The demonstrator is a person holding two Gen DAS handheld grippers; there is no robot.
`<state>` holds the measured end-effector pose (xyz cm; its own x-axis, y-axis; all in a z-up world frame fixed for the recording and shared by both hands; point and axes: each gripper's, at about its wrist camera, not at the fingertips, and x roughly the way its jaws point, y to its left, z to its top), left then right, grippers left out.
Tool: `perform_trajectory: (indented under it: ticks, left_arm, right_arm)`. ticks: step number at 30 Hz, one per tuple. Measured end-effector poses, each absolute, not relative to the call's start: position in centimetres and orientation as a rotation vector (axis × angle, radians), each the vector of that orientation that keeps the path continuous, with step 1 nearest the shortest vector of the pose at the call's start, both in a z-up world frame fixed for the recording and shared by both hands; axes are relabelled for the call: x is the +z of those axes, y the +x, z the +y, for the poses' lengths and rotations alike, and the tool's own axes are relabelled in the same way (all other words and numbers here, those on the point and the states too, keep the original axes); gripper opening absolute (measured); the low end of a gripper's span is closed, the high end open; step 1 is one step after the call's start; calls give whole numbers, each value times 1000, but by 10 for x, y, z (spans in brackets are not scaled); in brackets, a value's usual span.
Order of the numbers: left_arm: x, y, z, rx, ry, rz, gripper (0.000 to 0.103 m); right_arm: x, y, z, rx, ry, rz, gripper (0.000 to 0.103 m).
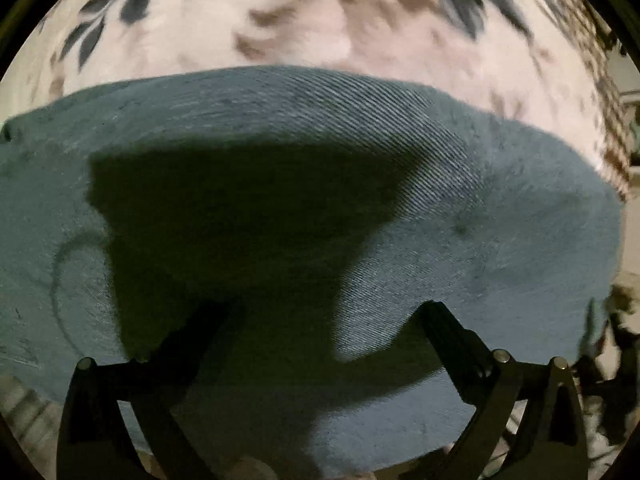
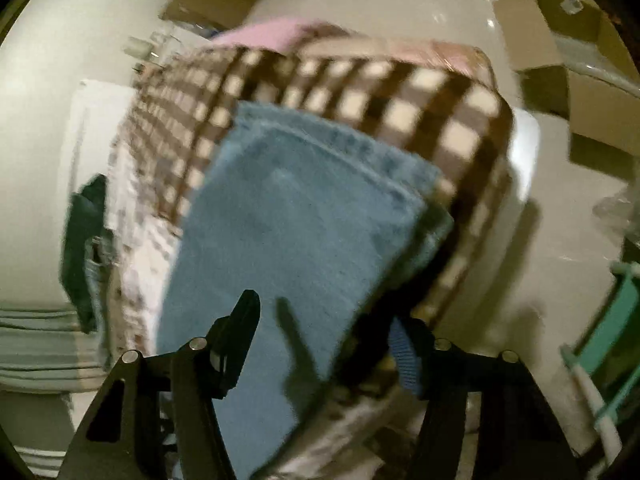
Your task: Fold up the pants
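1. Over the floral bedspread [image 1: 168,52], blue denim pants [image 1: 480,220] lie flat.
2. Left gripper [image 1: 324,312] gapes wide above them, gripping nothing.
3. Right gripper [image 2: 332,316] straddles the pants' edge, jaws parted, pads off it.

There were one pair of blue pants [image 2: 288,216], one checked blanket [image 2: 404,92], two grippers and two cardboard boxes [image 2: 568,40].
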<state>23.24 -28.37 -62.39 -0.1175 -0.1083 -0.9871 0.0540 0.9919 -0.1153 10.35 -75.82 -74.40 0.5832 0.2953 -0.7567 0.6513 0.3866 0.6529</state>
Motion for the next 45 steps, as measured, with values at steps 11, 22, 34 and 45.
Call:
perform_trajectory:
  ticks: [11,22,34,45]
  left_arm:
    - [-637,252,-292,-18,-67,1708,103]
    - [-644,281,-284,2,-74,1732,103]
    - [-612,251,-274,-18,-96,1667,103]
    - [-517,242,-171,-25,-277,1486,103]
  right_arm:
    - [-766,119,-790,-83,1452,770,51]
    - [-778,114,-788,-224,1414,870,14]
    - [-740,150,-765,-281,1302,868,8]
    - [-585,204,-633,-97,914,872,8]
